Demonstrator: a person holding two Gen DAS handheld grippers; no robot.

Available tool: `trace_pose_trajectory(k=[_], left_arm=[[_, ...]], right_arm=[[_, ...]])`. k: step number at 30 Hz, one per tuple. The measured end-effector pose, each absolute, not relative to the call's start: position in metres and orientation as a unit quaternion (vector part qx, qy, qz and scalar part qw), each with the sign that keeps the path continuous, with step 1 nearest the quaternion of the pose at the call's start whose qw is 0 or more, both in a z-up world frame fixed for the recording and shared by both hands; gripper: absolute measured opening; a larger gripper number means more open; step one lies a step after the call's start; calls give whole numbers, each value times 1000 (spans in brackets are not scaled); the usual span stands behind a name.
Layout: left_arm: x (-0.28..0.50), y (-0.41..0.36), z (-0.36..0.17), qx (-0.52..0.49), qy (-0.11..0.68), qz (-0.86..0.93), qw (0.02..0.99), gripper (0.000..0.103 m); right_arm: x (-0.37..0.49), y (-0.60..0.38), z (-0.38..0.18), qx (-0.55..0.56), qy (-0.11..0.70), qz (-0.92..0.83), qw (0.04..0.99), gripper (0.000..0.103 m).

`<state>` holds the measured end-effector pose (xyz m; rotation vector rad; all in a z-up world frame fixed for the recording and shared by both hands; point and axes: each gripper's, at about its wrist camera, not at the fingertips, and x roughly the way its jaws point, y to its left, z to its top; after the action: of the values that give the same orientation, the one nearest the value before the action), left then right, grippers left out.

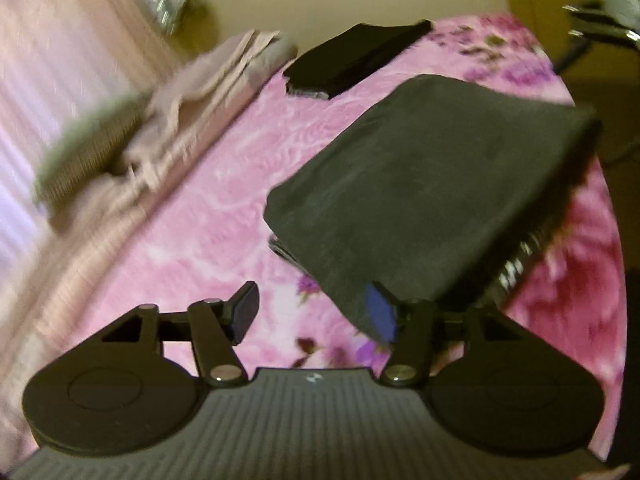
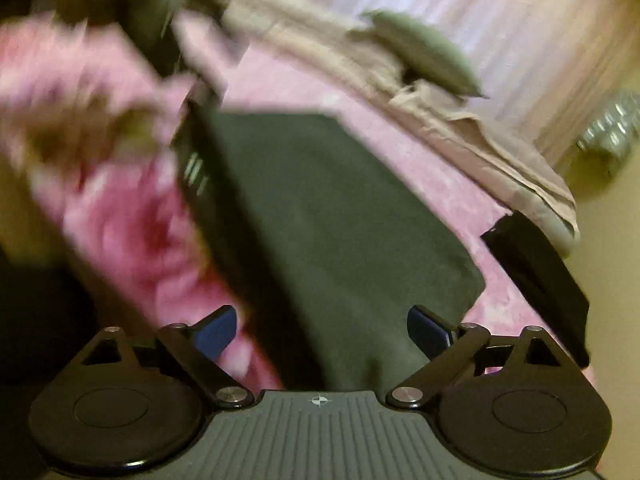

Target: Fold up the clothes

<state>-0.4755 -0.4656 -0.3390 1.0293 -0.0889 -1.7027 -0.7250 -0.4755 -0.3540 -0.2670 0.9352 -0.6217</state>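
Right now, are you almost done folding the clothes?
Partly. The dark grey garment lies folded flat on the pink blanket, and a black one sits folded behind it. Nothing is in hand: the left gripper and right gripper are both open and hold nothing. The crumpled beige cloth by the green pillow may be left.

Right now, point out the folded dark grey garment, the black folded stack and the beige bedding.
Dark grey garment [image 1: 432,184], left wrist view, top face.
Black stack [image 1: 356,56], left wrist view, top.
Beige bedding [image 2: 480,148], right wrist view, crumpled middle.
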Motion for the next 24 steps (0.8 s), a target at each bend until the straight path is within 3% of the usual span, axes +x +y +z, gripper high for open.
trace_pose_trajectory(k=[3,6,11,12,13,16,20,24], left_arm=[[-492,-444,-341,460,-102,-710,524,70],[-509,-438,-355,482,-126,-714,493,70],[-539,-433,-383,518,-164,-715,441,72],[-544,-435,-390,527,-174,-710,433,73],[-548,-437,-397,537,-184,-705,425,73],[-553,-442,-408,551,-210,-689,421,73],[-558,-449,-422,567,-243,-667,418,72],[-563,-456,-435,582,-275,-644,414,60]], right_arm=[[-710,-468,-372,-173,463,-279,824,93],[-697,-478,-384,-189,475,-280,812,79],[-686,-491,-399,-230,488,-274,796,76],[-688,-495,-401,-238,491,-273,793,66],[-689,-498,-399,-237,494,-270,792,40],[-693,-502,-384,-234,487,-273,796,33],[-699,-501,-356,-218,463,-290,808,32],[-699,-502,-358,-212,466,-288,809,32]])
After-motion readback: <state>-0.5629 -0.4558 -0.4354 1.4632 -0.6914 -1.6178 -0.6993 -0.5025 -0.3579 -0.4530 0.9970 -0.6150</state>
